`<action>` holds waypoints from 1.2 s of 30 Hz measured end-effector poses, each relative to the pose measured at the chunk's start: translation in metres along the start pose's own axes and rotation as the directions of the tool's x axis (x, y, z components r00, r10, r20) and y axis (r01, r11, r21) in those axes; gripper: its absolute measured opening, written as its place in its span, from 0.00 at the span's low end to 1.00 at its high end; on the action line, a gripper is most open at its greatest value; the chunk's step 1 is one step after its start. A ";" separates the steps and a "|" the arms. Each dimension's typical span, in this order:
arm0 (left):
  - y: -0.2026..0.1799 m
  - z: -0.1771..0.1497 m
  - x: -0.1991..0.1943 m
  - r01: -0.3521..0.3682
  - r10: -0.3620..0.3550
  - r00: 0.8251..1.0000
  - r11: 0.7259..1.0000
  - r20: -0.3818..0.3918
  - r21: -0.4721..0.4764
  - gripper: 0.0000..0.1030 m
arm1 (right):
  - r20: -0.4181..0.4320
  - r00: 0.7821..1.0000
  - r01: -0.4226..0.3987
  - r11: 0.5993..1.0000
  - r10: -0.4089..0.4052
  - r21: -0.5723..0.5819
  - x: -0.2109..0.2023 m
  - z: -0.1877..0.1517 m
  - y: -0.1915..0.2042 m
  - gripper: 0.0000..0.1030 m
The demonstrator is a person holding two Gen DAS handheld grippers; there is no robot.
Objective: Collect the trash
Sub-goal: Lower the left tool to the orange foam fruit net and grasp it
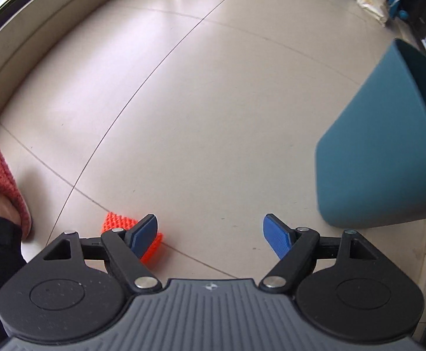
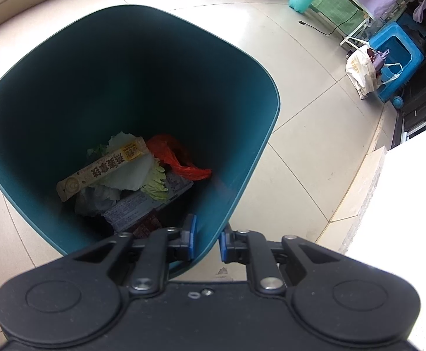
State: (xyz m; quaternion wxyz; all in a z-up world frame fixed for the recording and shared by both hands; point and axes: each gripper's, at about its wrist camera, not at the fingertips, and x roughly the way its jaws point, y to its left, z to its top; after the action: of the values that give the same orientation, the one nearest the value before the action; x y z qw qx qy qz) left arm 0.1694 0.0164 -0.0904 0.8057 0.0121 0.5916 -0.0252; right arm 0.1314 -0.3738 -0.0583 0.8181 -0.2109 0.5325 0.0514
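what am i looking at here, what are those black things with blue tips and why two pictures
Those are hand-held tongs, one in each of a person's hands, each with a camera looking along its blue fingers. The left-hand picture shows the left tongs open and empty over a tiled floor, with an orange mesh scrap lying just past one finger. The right-hand picture shows the right tongs clamped on the rim of a teal bin, looking down into it at a carton, cabbage leaves and an orange bag. The left view shows that bin from outside.
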 end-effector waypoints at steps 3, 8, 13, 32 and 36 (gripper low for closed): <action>0.030 -0.004 0.045 -0.031 0.025 0.997 0.996 -0.077 -0.081 0.77 | -0.006 1.000 0.012 1.000 -0.012 -0.012 0.001 0.000 0.003 0.14; 0.072 -0.014 0.109 -0.081 0.047 0.981 0.981 -0.186 -0.179 0.77 | -0.015 1.000 0.013 1.000 -0.013 -0.025 0.000 0.000 0.006 0.17; 0.092 -0.023 0.150 -0.124 0.065 0.964 0.967 -0.256 -0.224 0.77 | -0.021 1.000 0.018 0.999 -0.019 -0.031 0.000 0.000 0.006 0.17; 0.084 -0.040 0.190 -0.205 0.147 0.934 0.967 -0.326 -0.151 0.22 | -0.014 1.000 0.023 0.999 -0.023 -0.034 0.000 -0.002 0.008 0.17; 0.079 -0.036 0.176 -0.230 0.177 0.930 0.964 -0.322 -0.132 0.13 | -0.012 1.000 0.026 0.999 -0.026 -0.035 -0.001 -0.002 0.008 0.17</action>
State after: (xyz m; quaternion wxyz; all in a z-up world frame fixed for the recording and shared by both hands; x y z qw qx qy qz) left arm 0.1921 0.0923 -0.2701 0.7002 0.0096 0.7053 0.1108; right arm 0.1270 -0.3669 -0.0609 0.8116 -0.2324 0.5338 0.0487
